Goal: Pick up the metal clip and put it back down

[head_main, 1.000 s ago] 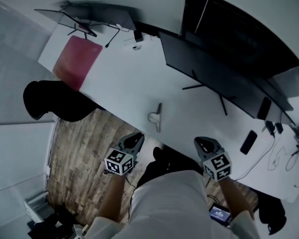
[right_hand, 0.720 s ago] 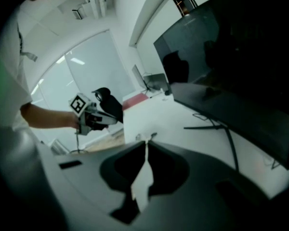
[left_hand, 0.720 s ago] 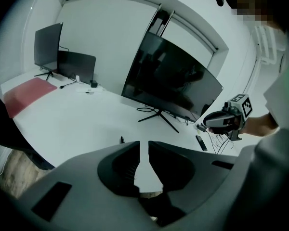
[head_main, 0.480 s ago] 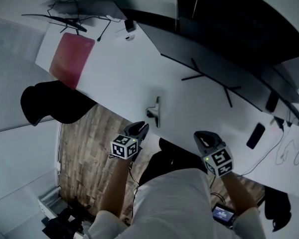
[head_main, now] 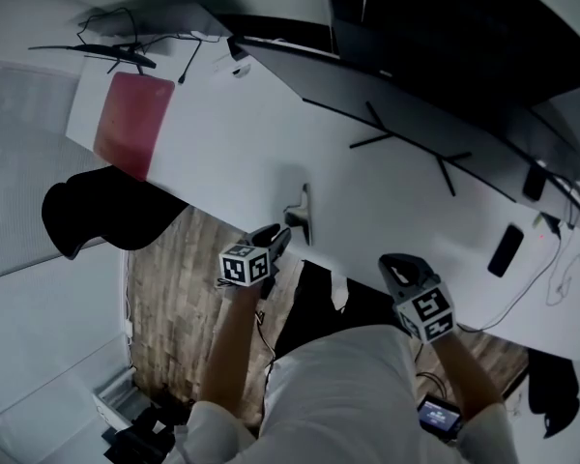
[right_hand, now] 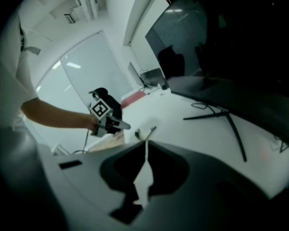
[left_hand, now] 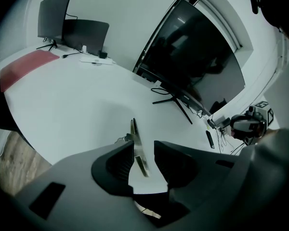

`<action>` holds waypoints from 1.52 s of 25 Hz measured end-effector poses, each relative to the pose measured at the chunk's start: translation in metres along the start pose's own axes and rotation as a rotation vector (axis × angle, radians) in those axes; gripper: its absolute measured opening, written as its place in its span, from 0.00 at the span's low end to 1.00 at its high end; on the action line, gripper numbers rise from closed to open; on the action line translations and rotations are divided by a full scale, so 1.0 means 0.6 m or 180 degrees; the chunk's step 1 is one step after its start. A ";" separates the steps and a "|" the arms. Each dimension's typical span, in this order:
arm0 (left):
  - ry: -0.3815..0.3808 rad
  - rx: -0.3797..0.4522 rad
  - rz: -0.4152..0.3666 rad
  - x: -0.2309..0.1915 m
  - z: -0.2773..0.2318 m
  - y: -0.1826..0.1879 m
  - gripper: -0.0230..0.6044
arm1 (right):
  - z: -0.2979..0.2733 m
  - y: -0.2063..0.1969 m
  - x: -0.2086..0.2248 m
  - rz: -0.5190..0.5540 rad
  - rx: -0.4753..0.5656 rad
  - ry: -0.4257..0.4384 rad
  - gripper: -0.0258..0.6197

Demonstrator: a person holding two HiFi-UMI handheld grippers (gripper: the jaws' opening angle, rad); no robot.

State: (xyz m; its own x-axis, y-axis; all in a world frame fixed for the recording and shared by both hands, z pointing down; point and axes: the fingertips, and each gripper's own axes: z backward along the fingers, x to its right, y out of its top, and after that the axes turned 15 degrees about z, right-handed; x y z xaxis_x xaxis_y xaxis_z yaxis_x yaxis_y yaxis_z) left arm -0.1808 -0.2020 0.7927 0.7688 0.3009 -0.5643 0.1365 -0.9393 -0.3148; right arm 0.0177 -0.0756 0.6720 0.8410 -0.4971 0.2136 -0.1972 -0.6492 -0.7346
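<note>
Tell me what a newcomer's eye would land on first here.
The metal clip near the front edge of the white table draws the eye. The left gripper is right at it; its jaws have just been opening and the clip sits between them, not pinched. The right gripper hangs shut by the table edge. A red mat marks the table's left end, and a large dark monitor looms behind.

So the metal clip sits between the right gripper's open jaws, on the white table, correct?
Wrong gripper. The metal clip sits between the left gripper's open jaws, which have just been opening, on the white table; the left gripper view shows it. The right gripper is shut and empty.
</note>
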 end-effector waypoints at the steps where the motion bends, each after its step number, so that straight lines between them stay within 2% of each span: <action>1: 0.0002 -0.0028 0.0016 -0.004 -0.004 -0.001 0.29 | -0.001 -0.002 -0.002 -0.0020 -0.0005 -0.0013 0.09; 7: 0.0007 -0.0223 0.0151 -0.035 -0.037 -0.007 0.35 | -0.015 0.003 -0.005 -0.0123 -0.0015 -0.0144 0.09; 12: -0.0015 -0.0377 0.0293 -0.048 -0.060 -0.001 0.36 | -0.026 0.001 -0.010 -0.0199 -0.0053 -0.0233 0.09; 18: -0.0240 -0.0593 0.0455 -0.047 -0.082 -0.005 0.36 | -0.040 -0.002 -0.014 -0.0291 -0.0104 -0.0306 0.09; 25: -0.0426 -0.0819 0.0514 -0.039 -0.102 -0.008 0.27 | -0.053 -0.005 -0.019 -0.0404 -0.0173 -0.0345 0.09; 31: -0.0534 -0.0889 0.0583 -0.034 -0.109 -0.009 0.15 | -0.059 -0.013 -0.023 -0.0498 -0.0219 -0.0405 0.09; 38: -0.0774 -0.0902 0.0776 -0.023 -0.108 -0.005 0.09 | -0.059 0.006 -0.016 -0.0496 -0.0143 -0.0541 0.09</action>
State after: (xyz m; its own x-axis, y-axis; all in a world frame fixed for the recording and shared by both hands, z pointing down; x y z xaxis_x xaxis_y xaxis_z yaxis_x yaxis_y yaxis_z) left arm -0.1515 -0.2138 0.8511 0.6350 0.0632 -0.7699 0.1613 -0.9855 0.0522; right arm -0.0087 -0.0934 0.6902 0.9350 -0.2872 0.2079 -0.0773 -0.7375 -0.6709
